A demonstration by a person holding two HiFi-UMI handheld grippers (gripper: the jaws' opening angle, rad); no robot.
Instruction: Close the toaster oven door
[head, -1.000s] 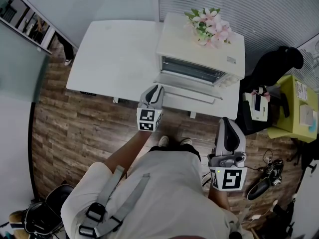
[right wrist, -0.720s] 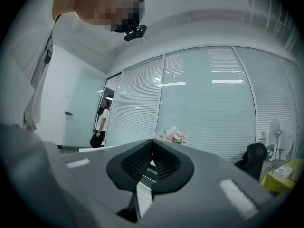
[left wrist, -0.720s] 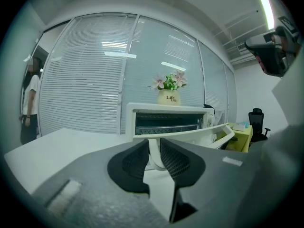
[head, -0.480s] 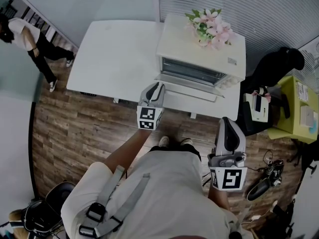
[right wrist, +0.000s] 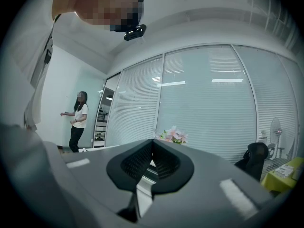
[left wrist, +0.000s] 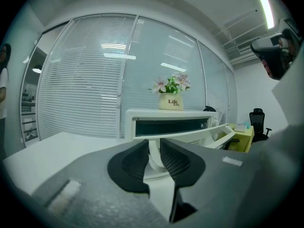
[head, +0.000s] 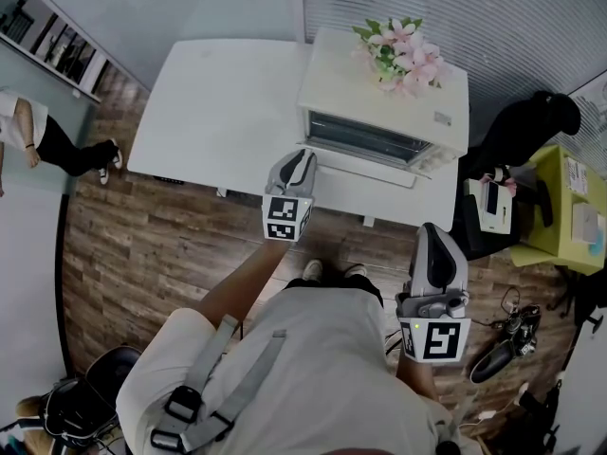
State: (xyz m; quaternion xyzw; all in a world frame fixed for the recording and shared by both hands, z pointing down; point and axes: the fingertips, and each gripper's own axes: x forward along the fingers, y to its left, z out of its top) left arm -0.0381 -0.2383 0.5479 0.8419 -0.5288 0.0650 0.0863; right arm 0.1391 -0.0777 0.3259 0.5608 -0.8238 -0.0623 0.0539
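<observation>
A white toaster oven [head: 341, 79] stands at the right end of a white table [head: 218, 102]. Its door [head: 370, 167] hangs partly raised, hinged at the bottom, and the dark oven mouth shows behind it. My left gripper [head: 302, 156] is at the door's front left corner. In the left gripper view the rounded white corner of the door [left wrist: 204, 134] sits between the narrowly parted jaws of the left gripper [left wrist: 154, 148]. My right gripper [head: 433, 232] hangs low by my right side, off the table, and the right gripper [right wrist: 152, 148] shows its jaws together with nothing in them.
A vase of pink flowers [head: 398, 50] sits on the oven top. A black chair [head: 526, 126] and a yellow-green cabinet [head: 560, 207] stand to the right. A person [head: 38, 140] walks at the far left. A blinds-covered glass wall runs behind the table.
The oven door has swung up from lying flat to partly raised. My left gripper has moved up and toward the oven with it. The right gripper has stayed still.
</observation>
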